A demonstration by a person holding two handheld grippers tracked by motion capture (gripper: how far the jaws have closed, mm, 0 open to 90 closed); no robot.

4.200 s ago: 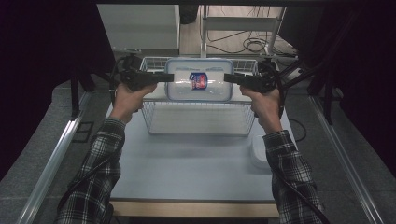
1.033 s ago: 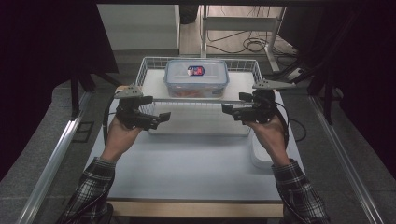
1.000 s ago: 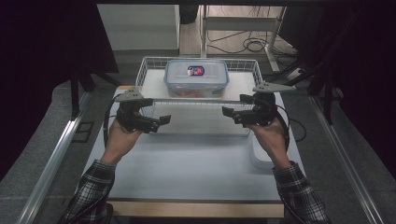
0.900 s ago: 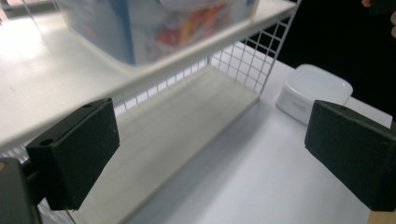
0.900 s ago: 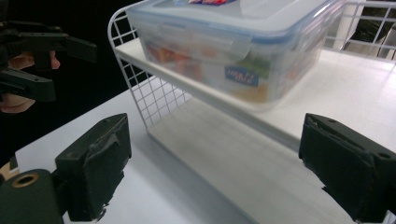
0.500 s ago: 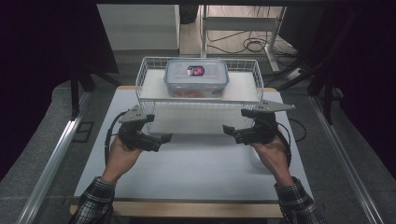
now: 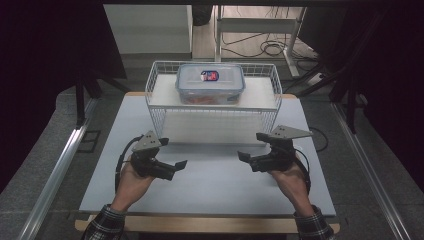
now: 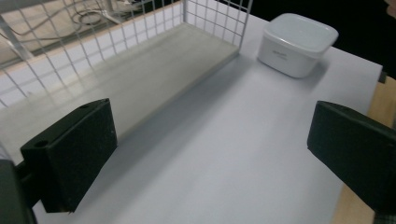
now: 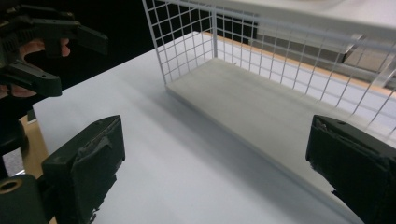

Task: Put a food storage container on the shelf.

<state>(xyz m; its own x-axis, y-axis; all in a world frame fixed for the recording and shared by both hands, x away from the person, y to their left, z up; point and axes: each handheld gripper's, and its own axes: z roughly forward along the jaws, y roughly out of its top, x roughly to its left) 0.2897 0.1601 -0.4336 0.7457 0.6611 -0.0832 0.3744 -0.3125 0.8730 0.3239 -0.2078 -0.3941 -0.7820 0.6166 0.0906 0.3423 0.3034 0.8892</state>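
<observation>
A clear lidded plastic box (image 7: 210, 82) with a red-and-blue label and reddish contents rests on the top shelf of a white wire rack (image 7: 213, 107) at the back of the table. My left gripper (image 7: 171, 153) hovers over the table's front left, open and holding nothing. My right gripper (image 7: 251, 146) mirrors it at the front right, also open with nothing in it. In the left gripper view the jaws (image 8: 210, 154) stand wide apart over bare tabletop. The right gripper view shows its jaws (image 9: 210, 168) equally wide, with the left gripper (image 9: 42, 51) farther off.
A small white square tub (image 8: 299, 44) stands on the table beyond the rack's end in the left gripper view. The rack's lower shelf (image 9: 261, 102) is bare. The white tabletop (image 7: 210, 180) stretches between the two hands. Metal rails run along the floor on both sides.
Both grippers held the box at the rack 4.2 s ago; they have let it go on the top shelf and drawn back toward the table's front, lowering over the last second.
</observation>
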